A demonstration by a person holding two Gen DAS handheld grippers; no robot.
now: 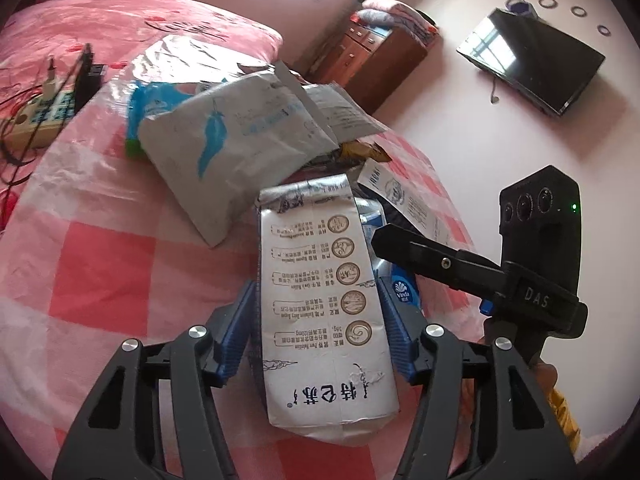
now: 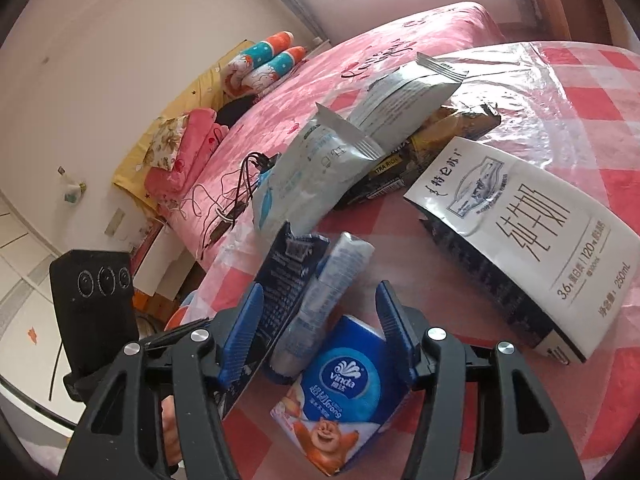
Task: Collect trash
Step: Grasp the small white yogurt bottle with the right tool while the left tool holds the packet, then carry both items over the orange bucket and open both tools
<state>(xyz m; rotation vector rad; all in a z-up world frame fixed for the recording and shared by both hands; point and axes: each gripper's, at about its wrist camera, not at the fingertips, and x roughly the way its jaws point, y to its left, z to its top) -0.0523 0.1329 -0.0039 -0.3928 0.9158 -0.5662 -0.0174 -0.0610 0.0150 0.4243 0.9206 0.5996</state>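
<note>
- While the left gripper (image 1: 316,320) straddles a flattened white milk carton (image 1: 324,320), its blue pads sit at the carton's two long edges; whether they press or merely flank it I cannot tell.
- That carton lies lengthwise between the fingers, probably so it can be lifted off the heap.
- Between the right gripper's (image 2: 320,316) fingers lie a blue tissue pack (image 2: 340,384), a small crumpled pouch (image 2: 320,300) and a dark wrapper (image 2: 280,280); a gap shows beside the right pad, so I judge it released.
- Ahead of both claws, grey foil bags (image 1: 224,152) lean on more wrappers atop the checked tablecloth (image 1: 100,260).
- No bin or bag for trash is in view.
</note>
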